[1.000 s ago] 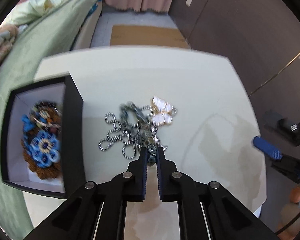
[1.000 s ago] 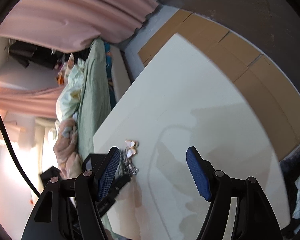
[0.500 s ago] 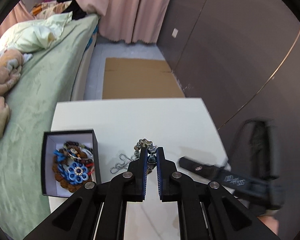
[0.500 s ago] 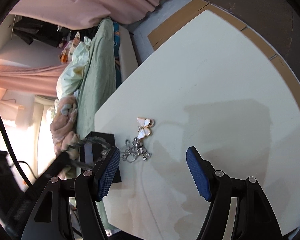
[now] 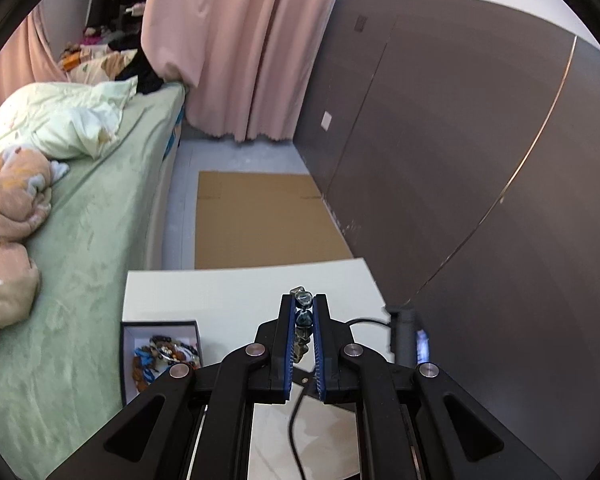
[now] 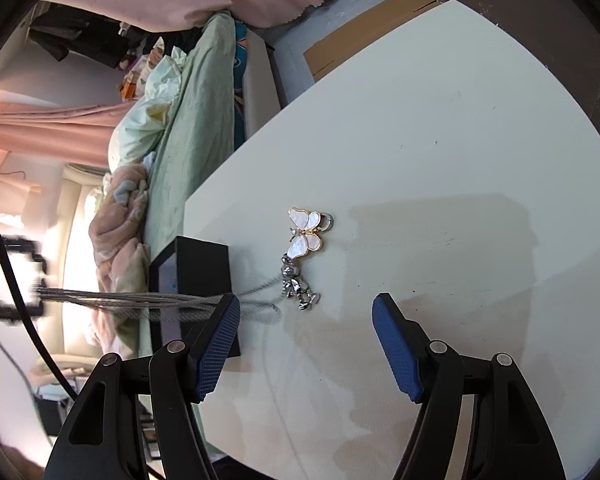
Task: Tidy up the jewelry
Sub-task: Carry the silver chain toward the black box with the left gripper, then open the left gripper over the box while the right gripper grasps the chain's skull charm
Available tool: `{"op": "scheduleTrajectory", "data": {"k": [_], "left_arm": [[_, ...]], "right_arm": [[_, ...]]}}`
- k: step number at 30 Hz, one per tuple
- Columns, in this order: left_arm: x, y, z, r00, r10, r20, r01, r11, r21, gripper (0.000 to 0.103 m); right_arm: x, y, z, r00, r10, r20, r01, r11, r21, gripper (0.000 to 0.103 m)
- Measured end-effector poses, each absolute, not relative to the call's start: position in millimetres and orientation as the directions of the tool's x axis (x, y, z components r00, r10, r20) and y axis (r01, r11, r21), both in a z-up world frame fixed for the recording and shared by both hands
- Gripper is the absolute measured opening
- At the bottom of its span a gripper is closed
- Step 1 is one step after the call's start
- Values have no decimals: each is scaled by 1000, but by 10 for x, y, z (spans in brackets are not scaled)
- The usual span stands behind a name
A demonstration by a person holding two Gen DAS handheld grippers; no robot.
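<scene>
My left gripper [image 5: 303,308] is shut on a dark beaded chain [image 5: 302,320] and holds it high above the white table [image 5: 220,296]. A black jewelry box [image 5: 160,350] with several pieces inside sits at the table's left edge. In the right wrist view the silver chain [image 6: 148,300] stretches blurred from the table off to the left, over the black box [image 6: 202,268]. A white butterfly brooch [image 6: 306,234] and a silver charm [image 6: 298,286] lie on the table [image 6: 440,160]. My right gripper [image 6: 304,344] is open and empty, just in front of them.
A green bed [image 5: 80,240] with pillows runs along the table's left side. Brown cardboard [image 5: 260,220] lies on the floor beyond the table. A dark wall [image 5: 460,180] stands to the right. My right gripper's body [image 5: 406,336] shows at the table's right.
My left gripper has lifted high off the table with the chain in it, pulling the chain out of the pile. My right gripper has moved closer to the brooch.
</scene>
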State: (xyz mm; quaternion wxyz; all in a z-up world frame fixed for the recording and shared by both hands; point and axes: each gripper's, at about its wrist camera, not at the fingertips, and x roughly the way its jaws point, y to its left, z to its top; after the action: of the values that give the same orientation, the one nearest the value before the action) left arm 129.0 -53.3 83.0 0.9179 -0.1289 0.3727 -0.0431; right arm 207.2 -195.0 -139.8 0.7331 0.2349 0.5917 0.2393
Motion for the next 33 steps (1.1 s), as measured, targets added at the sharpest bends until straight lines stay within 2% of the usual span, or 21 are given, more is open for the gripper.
{"op": "scheduleTrajectory", "data": {"k": [4, 10, 25, 33], "left_arm": [[1230, -522, 991, 743, -169, -648, -14, 964, -267, 8], [1195, -457, 1160, 764, -157, -626, -16, 965, -262, 8], [1168, -285, 1281, 781, -117, -613, -44, 970, -240, 8], [1180, -160, 1293, 785, -107, -610, -65, 966, -252, 8]], "right_arm": [[2090, -1873, -1471, 175, 624, -761, -63, 779, 624, 60], [2092, -1746, -1488, 170, 623, -764, -75, 781, 620, 60], [1956, -1252, -1404, 153, 544, -825, -272, 826, 494, 60], [1908, -1045, -1397, 232, 402, -886, -410, 866, 285, 60]]}}
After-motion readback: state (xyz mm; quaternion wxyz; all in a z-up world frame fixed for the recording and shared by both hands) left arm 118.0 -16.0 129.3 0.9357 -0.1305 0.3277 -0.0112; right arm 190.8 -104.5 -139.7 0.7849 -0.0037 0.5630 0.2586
